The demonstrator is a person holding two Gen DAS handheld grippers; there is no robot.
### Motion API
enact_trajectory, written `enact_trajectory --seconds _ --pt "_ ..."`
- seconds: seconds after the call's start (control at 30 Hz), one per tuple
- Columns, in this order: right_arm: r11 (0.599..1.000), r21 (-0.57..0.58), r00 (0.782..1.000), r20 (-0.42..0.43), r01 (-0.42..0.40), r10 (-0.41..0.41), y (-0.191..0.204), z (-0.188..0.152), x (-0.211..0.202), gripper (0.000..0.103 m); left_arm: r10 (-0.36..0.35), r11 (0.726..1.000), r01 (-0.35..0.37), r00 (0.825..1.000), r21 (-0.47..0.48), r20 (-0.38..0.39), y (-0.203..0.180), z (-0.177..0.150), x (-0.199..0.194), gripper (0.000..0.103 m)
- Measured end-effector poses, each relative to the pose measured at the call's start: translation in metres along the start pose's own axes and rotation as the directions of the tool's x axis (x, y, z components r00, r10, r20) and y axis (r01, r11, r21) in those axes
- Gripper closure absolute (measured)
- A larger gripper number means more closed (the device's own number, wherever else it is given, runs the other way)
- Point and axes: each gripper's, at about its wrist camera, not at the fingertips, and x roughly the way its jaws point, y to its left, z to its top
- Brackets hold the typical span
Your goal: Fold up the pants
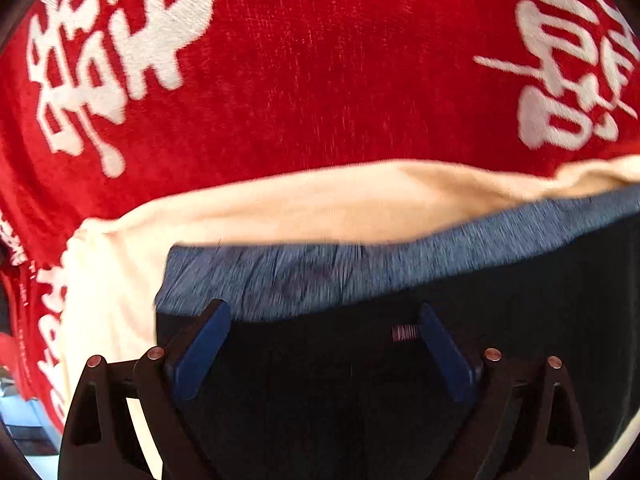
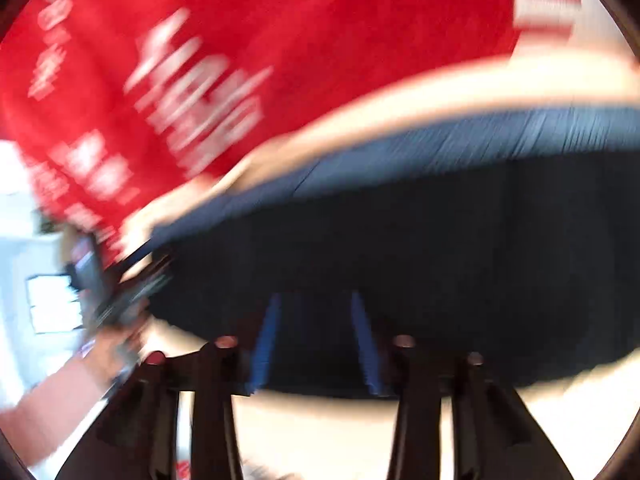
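Two grippers are working over the pants (image 1: 360, 380), a dark garment with a grey-blue waistband (image 1: 360, 276) that is lying on a cream sheet (image 1: 320, 208), with a red blanket (image 1: 320, 80) carrying white characters spreading beyond it. The left gripper (image 1: 322, 320) is hovering right at the waistband with its jaws standing wide apart and nothing between them. The right gripper (image 2: 316, 312) is sitting low over the dark fabric, blue pads (image 2: 266, 340) partly apart; through this much blur I cannot tell whether cloth is pinched there. A bare forearm (image 2: 52, 396) is showing at the left edge of the right view. My worry: with one side moving this quickly, a fold could go skewed, or a closing jaw could be catching the cream sheet along with the waistband.
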Motion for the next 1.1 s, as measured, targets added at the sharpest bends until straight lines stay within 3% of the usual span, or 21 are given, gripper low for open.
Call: enact_trajectory --seconds 0.03,0.13,0.2,0.3,0.33,0.37,0.4,0.43,0.57,0.7,0.73,0.8,0.83,0.87,0.9,0.97,1.1 --pt "0.997 0.029 0.996 -0.043 -0.076 0.078 0.008 -0.021 0.01 0.058 -0.005 1.0 0.005 1.0 0.008 -0.001 -0.004 -0.007 -0.007 0.007" --pt "0.982 0.114 0.981 -0.102 -0.152 0.163 0.011 -0.056 0.044 0.058 0.016 0.999 -0.015 1.0 0.05 -0.011 -0.006 -0.032 -0.019 0.007" --pt "0.971 0.165 0.978 -0.093 -0.17 0.187 0.006 -0.059 0.06 0.058 0.029 0.998 -0.028 0.999 0.051 -0.022 -0.001 -0.05 -0.018 0.007" --pt "0.944 0.264 0.974 -0.051 -0.198 0.219 0.0 -0.054 0.076 0.059 -0.013 1.0 0.013 1.0 -0.019 -0.029 0.018 -0.069 -0.018 0.007" --pt "0.93 0.297 0.971 -0.031 -0.219 0.238 -0.004 -0.055 0.076 0.063 -0.019 0.999 0.018 0.999 -0.027 -0.028 0.009 -0.083 -0.019 0.007" --pt "0.927 0.308 0.972 -0.017 -0.216 0.232 -0.006 -0.055 0.074 0.08 -0.023 0.999 0.022 0.999 -0.024 -0.023 0.011 -0.086 -0.02 0.006" --pt "0.931 0.307 0.977 -0.004 -0.2 0.211 -0.005 -0.057 0.072 0.09 -0.025 1.0 0.025 1.0 -0.017 -0.015 0.013 -0.09 -0.019 0.006" --pt "0.932 0.312 0.981 0.005 -0.186 0.195 -0.005 -0.057 0.072 0.092 -0.019 1.0 0.019 1.0 -0.014 -0.009 0.015 -0.094 -0.016 0.0" --pt "0.953 0.277 0.992 0.005 -0.122 0.125 0.002 -0.065 0.072 0.094 -0.053 0.996 0.051 0.998 -0.067 -0.028 0.026 -0.1 -0.009 0.0" --pt "0.931 0.353 0.993 -0.038 -0.089 0.109 -0.016 -0.088 0.068 0.096 -0.001 0.999 -0.001 0.997 -0.038 -0.076 0.018 -0.104 -0.022 0.0" --pt "0.944 0.327 0.996 -0.057 -0.047 0.07 -0.018 -0.092 0.06 0.092 -0.001 1.0 -0.002 0.996 -0.031 -0.084 0.014 -0.106 -0.028 0.0" --pt "0.963 0.266 0.998 -0.029 -0.05 0.059 -0.02 -0.094 0.036 0.092 -0.041 0.999 0.039 0.997 -0.023 -0.067 0.0 -0.111 -0.046 0.0" --pt "0.966 0.253 0.999 -0.003 -0.051 0.053 -0.025 -0.091 0.022 0.08 -0.077 0.997 0.076 0.996 -0.02 -0.048 -0.011 -0.114 -0.057 0.0" --pt "0.966 0.251 0.998 0.029 -0.054 0.048 -0.03 -0.086 0.01 0.061 -0.109 0.994 0.109 0.993 -0.015 -0.032 -0.022 -0.116 -0.066 0.0" --pt "0.964 0.258 0.997 0.068 -0.062 0.046 -0.037 -0.08 0.0 0.053 -0.134 0.991 0.134 0.991 -0.01 -0.022 -0.033 -0.116 -0.07 0.0" --pt "0.951 0.292 0.991 0.112 -0.1 0.07 -0.05 -0.065 -0.008 0.051 -0.178 0.984 0.178 0.984 -0.008 -0.014 -0.056 -0.114 -0.074 0.0" --pt "0.927 0.337 0.984 0.123 -0.161 0.126 -0.067 -0.048 -0.002 0.051 -0.244 0.968 0.242 0.97 -0.069 -0.015 -0.091 -0.108 -0.071 0.0"
